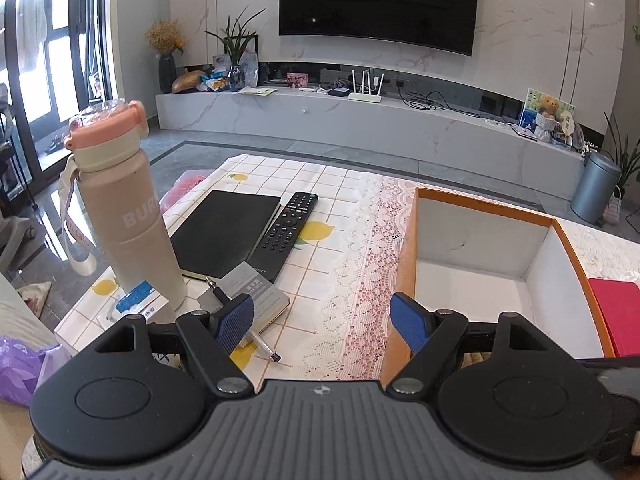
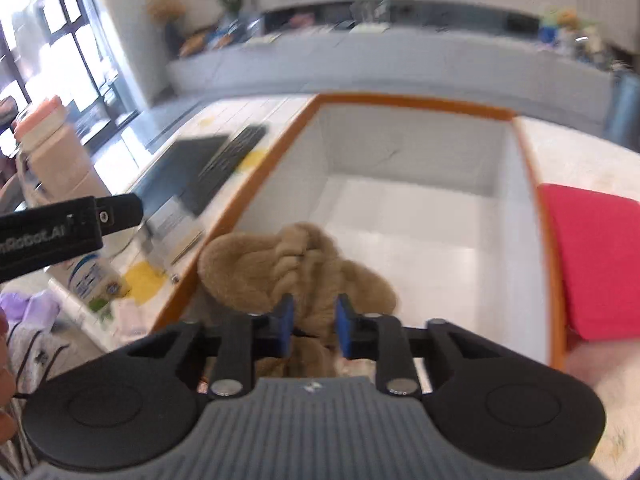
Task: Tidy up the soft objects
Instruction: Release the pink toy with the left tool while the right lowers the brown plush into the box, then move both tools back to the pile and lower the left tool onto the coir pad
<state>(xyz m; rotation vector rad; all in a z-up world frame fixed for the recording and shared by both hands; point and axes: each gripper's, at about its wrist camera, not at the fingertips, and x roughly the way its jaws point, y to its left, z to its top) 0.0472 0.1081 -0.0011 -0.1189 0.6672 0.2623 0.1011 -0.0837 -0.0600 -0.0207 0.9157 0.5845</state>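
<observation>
Right wrist: right tongs (image 2: 314, 322) clamp tan plush (image 2: 280, 264) over box (image 2: 420, 101); left tongs (image 1: 322, 322) spread, empty.

The beige bottle (image 1: 132, 216), left of and beyond the left tongs, bears "BUR", the rest cut off. The black remote (image 1: 286, 236) ahead reads "SONY". A black bar (image 2: 60, 232) left of the right tongs shows "nRobot.AI".

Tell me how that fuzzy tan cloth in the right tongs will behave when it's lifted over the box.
The fuzzy tan cloth looks floppy: it bunches in twisted folds, so loose ends will likely droop. It seems light, since the right tongs hold it by a narrow pinch. Its fuzzy pile probably resists slipping, though a hanging fold could snag on the box rim.
</observation>
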